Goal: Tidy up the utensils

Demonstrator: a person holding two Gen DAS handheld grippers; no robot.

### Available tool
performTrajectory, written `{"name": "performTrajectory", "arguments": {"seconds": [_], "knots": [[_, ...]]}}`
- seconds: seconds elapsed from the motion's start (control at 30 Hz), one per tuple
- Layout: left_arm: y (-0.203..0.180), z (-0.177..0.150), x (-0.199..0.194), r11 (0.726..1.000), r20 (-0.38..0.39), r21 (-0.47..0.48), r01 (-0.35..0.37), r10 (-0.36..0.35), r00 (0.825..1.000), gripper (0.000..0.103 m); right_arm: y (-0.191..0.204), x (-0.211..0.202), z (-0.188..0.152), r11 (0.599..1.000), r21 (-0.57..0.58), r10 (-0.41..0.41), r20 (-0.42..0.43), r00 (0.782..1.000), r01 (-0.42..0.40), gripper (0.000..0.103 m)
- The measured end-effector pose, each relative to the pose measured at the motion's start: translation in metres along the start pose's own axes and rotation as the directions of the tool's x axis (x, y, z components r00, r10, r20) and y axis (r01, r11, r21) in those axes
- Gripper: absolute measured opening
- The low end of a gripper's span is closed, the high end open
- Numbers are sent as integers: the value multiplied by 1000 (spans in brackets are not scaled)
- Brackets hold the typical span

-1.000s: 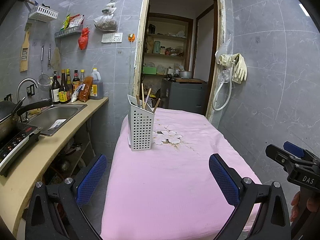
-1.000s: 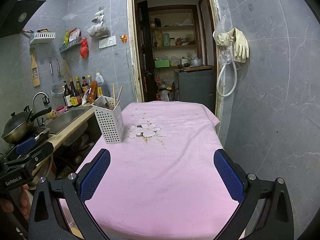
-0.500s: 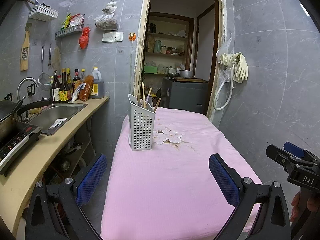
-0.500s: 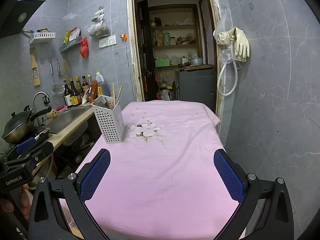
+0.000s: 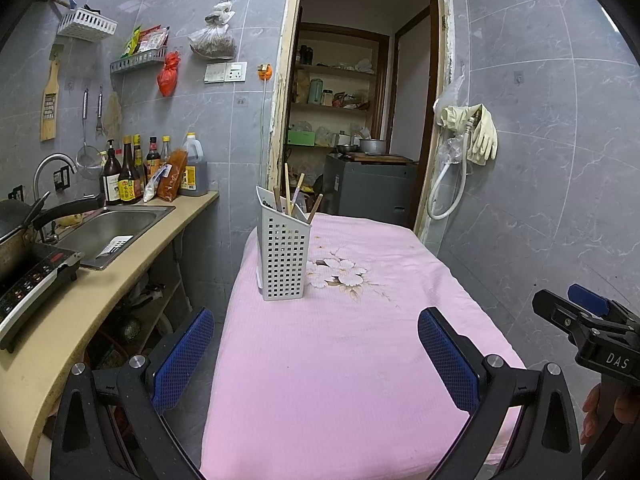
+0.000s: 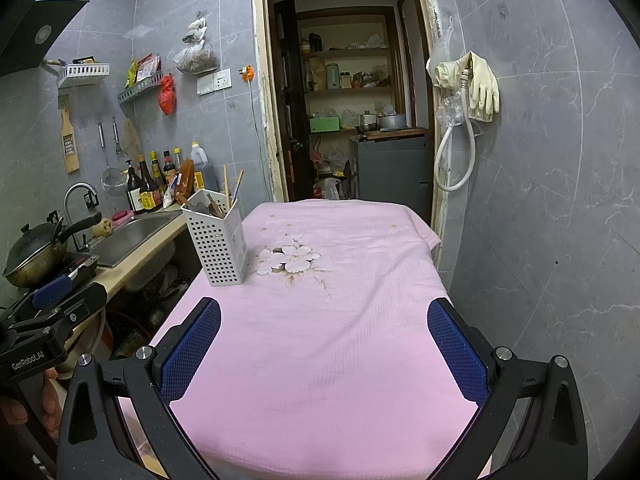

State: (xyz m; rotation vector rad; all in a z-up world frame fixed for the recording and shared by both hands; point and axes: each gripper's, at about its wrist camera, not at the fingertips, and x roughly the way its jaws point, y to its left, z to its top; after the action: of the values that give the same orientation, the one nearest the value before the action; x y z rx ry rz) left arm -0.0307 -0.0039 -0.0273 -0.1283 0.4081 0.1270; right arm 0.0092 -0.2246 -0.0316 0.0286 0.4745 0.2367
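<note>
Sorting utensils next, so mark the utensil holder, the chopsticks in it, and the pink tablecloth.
utensil holder (image 5: 285, 261): left wrist view, on its perforated front wall.
chopsticks (image 5: 287, 188): left wrist view, on the tallest stick above the holder's rim.
pink tablecloth (image 6: 320, 344): right wrist view, on a bare patch between the open fingers.

Perforated white plastic holder (image 5: 285, 260) w/ wooden chopsticks (image 5: 288, 194), matt pink waffle-weave cloth (image 5: 340, 360), steel sink (image 5: 108, 228)

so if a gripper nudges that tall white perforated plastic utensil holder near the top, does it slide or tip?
Probably tips. The tall white perforated plastic utensil holder is narrow for its height, and the wooden utensils poke above its rim, adding weight up high. It stands on the soft pink tablecloth, which likely grips rather than lets it slide. It looks light, so push low.
</note>
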Motion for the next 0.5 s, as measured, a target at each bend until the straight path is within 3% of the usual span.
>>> {"name": "performTrajectory", "arguments": {"seconds": [0.5], "knots": [[5,-4,5,1000,-7,-5,3,-3,1000,103,1,2,0,1000,0,-2,-4,1000,2,102]]}}
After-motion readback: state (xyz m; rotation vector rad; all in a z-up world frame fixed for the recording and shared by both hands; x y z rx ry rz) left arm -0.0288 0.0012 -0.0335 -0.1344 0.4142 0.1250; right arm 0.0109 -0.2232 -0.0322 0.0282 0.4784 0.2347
